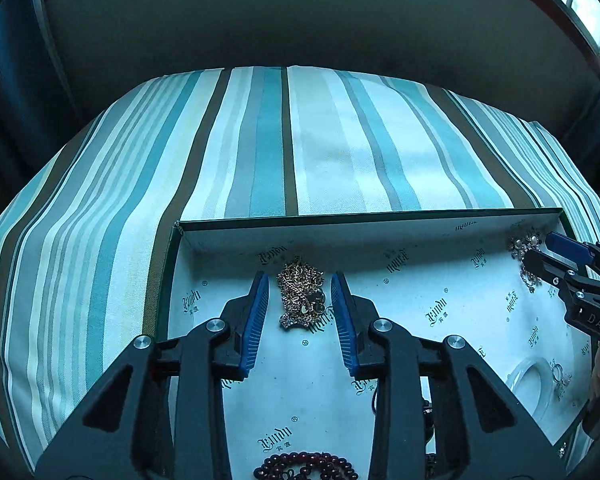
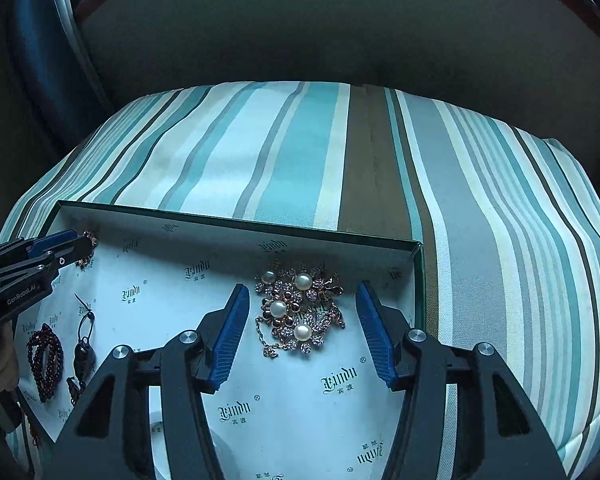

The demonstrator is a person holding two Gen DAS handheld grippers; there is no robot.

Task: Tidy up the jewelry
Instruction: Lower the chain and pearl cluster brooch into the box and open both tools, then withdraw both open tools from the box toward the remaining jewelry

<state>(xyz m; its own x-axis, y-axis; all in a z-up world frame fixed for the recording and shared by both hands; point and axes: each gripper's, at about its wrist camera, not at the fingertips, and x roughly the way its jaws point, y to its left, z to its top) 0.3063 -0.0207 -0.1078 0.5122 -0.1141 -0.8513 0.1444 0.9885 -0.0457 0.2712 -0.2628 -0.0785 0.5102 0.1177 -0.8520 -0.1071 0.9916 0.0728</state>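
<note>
Pearls and dark stones stud the tangled gold brooch cluster.

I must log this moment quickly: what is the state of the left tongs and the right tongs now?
Left tongs: open, holding nothing, straddling the gold chain pile.
Right tongs: open, holding nothing, straddling the pearl brooch cluster.

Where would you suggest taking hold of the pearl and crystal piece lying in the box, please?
Grip the pearl cluster across its bunched middle, coming straight down from above. It lies flat on the box liner as a loose heap, with a thin chain trailing at its lower left, so an edge pinch might catch only that chain. The right gripper, open, already straddles it.
</note>
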